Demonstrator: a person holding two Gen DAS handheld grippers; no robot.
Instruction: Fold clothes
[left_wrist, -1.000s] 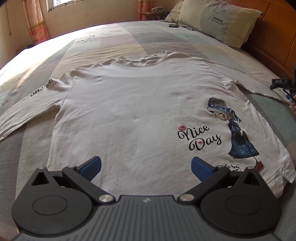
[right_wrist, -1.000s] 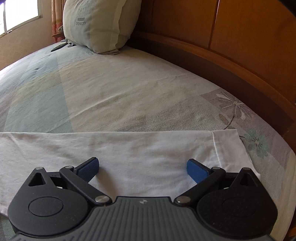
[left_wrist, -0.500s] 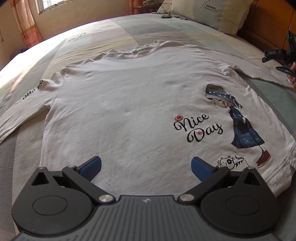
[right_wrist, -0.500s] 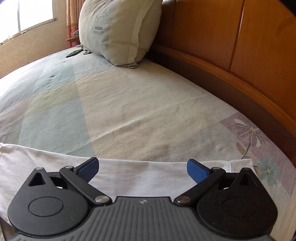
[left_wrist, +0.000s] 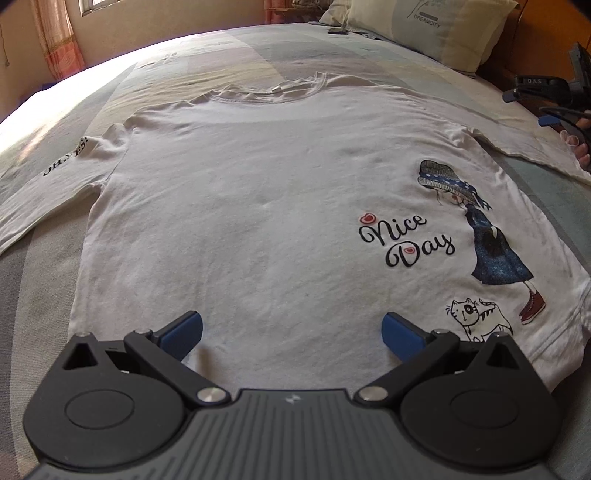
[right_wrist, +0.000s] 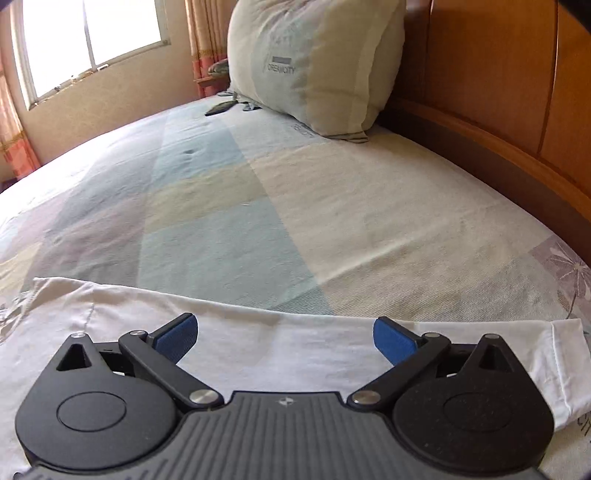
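Shirt lying flat on bed; left gripper hovering spread wide over hem, gripping nothing; right gripper gaping over sleeve, gripping nothing.

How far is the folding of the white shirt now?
Done: the white shirt lies spread flat, print side up, on the bed, both sleeves out to the sides. In hand: nothing is gripped; the left tongs hang open near the hem, and the right tongs hang open over the right sleeve. Left: every fold; probably the sleeve first.
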